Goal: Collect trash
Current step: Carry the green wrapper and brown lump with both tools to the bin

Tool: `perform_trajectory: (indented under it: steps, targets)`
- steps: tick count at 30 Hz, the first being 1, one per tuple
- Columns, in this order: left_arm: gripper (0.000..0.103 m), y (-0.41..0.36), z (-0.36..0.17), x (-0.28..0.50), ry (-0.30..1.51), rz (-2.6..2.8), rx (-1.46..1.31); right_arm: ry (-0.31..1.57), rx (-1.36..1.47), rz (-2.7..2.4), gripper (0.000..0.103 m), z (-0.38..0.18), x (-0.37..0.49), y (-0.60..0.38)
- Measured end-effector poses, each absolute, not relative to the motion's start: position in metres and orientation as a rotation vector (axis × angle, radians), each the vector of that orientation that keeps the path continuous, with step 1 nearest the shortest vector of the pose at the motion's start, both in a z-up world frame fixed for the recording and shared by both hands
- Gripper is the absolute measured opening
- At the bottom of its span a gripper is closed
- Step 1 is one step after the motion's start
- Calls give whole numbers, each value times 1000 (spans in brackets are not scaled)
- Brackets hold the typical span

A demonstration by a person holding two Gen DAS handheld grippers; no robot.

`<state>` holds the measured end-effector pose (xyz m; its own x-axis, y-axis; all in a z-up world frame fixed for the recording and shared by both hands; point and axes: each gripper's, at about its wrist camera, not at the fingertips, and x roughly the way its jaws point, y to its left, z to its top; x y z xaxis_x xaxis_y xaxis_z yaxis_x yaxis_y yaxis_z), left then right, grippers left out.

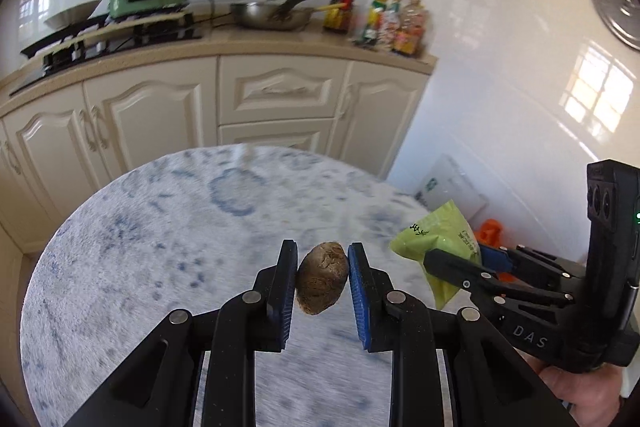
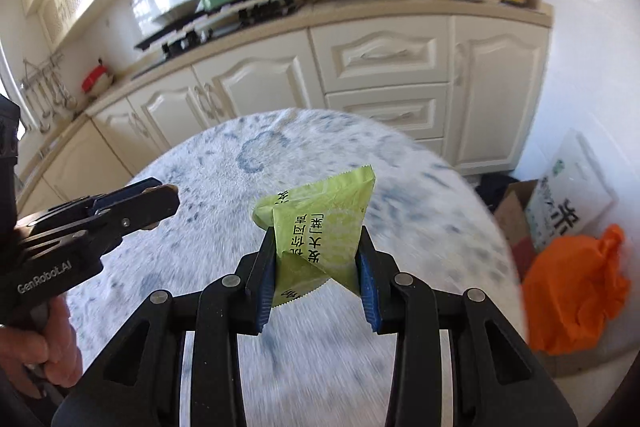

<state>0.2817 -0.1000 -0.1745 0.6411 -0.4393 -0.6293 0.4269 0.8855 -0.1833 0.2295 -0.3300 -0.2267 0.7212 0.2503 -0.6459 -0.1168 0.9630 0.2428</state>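
Left wrist view: left gripper (image 1: 322,277) clamps brown lump (image 1: 322,279) above round table (image 1: 140,247). Right wrist view: right gripper (image 2: 318,263) pinches green wrapper (image 2: 324,227) over table's near right. Both pieces lifted; tabletop shows no other litter. Remaining: drop-off, bin unseen.

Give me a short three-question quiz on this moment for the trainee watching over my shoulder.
1. True or false: the left hand-held gripper is shut on a brown lump of trash.
2. What does the right hand-held gripper hold?
A. an orange bag
B. a green snack wrapper
C. a steel wok
3. Fill in: both items are held above the round table with the blue-and-white ____.

Key:
1. True; its pads press both sides of the lump.
2. B; the green snack wrapper is pinched between the pads.
3. Tablecloth.
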Motion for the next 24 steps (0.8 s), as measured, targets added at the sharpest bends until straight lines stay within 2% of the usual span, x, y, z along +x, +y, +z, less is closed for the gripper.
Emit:
perform_trajectory:
  steps: [7, 16, 24]
  targets:
    - [22, -156, -146, 203, 656, -641, 39, 669, 238, 79, 36, -202, 147, -392]
    - [22, -241, -124, 141, 640, -818, 109, 607, 299, -105, 36, -191, 59, -481]
    - [22, -342, -150, 119, 750, -1015, 163, 662, 373, -302, 36, -227, -2, -562]
